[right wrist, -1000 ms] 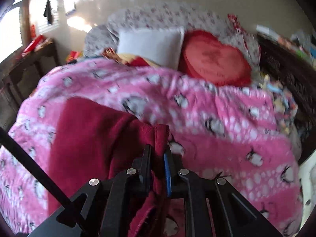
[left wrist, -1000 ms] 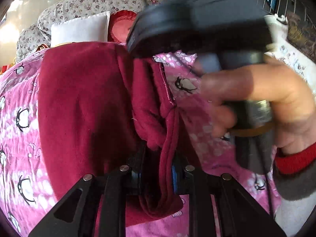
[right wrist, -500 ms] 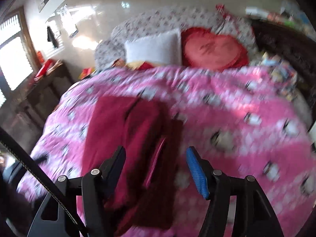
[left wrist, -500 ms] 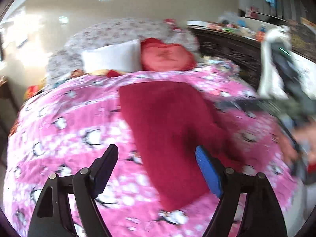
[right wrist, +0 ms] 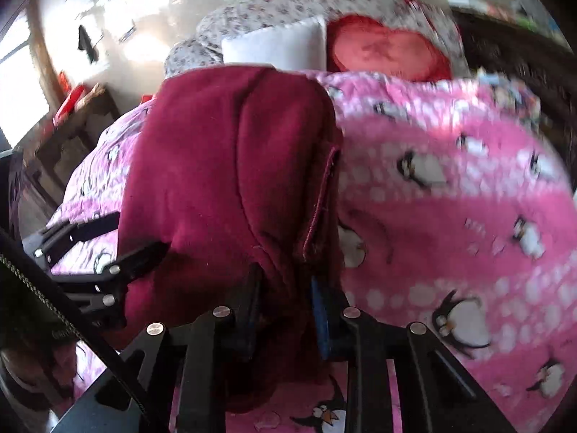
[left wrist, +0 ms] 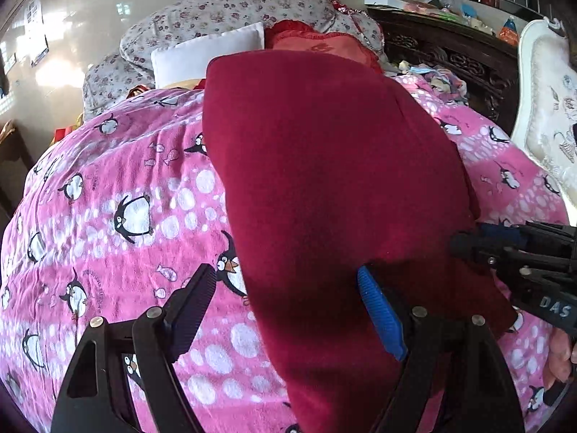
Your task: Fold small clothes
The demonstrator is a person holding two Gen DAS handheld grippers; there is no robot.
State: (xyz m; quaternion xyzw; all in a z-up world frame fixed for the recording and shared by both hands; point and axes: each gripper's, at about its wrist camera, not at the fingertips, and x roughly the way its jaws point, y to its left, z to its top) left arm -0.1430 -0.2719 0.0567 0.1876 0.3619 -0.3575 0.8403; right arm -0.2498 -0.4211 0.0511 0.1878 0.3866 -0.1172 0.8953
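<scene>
A dark red fleece garment (left wrist: 324, 180) lies folded lengthwise on the pink penguin blanket (left wrist: 126, 187). My left gripper (left wrist: 285, 288) is open, its jaws wide on either side of the garment's near left edge, low over the cloth. My right gripper (right wrist: 285, 299) is shut on the garment's near right edge (right wrist: 288, 259), with cloth bunched between the black and blue pads. The right gripper also shows in the left wrist view (left wrist: 512, 249) at the garment's right side. The left gripper's fingers (right wrist: 90, 249) show at the left of the right wrist view.
A white pillow (left wrist: 212, 54), a red heart cushion (left wrist: 324, 43) and a floral pillow (left wrist: 230, 7) sit at the head of the bed. A dark carved wooden cabinet (left wrist: 450, 57) stands to the right. A white chair back (left wrist: 544, 115) is at far right.
Both grippers let go of the garment and pulled back half a second ago. Now both are low again: the right has shut on the near right edge, the left stays open over the near left edge.
</scene>
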